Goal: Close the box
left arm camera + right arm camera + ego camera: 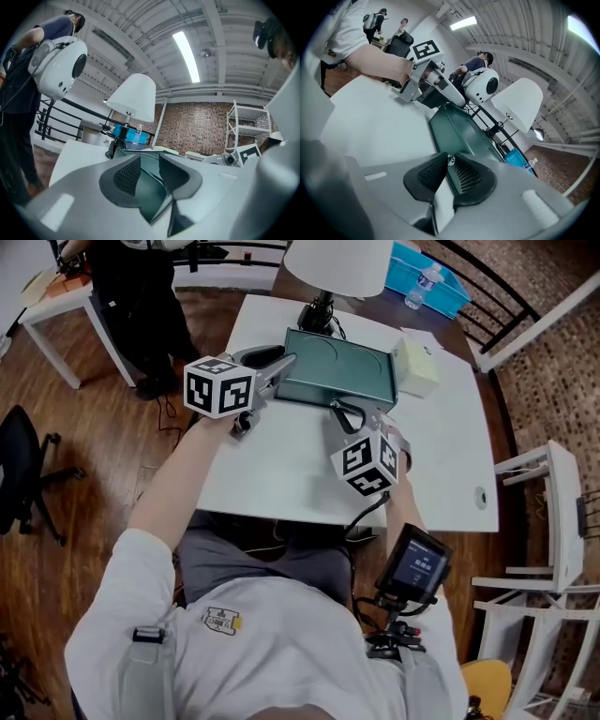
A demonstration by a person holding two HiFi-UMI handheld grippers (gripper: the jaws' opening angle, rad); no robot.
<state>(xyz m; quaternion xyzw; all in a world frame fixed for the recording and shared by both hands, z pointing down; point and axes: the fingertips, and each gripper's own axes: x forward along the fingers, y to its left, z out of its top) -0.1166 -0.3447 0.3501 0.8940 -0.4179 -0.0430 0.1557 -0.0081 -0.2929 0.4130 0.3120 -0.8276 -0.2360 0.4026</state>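
Wood floor [94, 474]; white table [281, 474]; brick wall [197, 126]; ceiling strip light [187, 56]; probably office chair [23, 465] at left.

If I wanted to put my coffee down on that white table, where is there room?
Widest: the bare tabletop between the green box and the person's side. Also the right strip below the cream block. The far edge is crowded: lamp, box, block, left claw and right claw.

Overhead, two low close-ups, box [337, 367] shared
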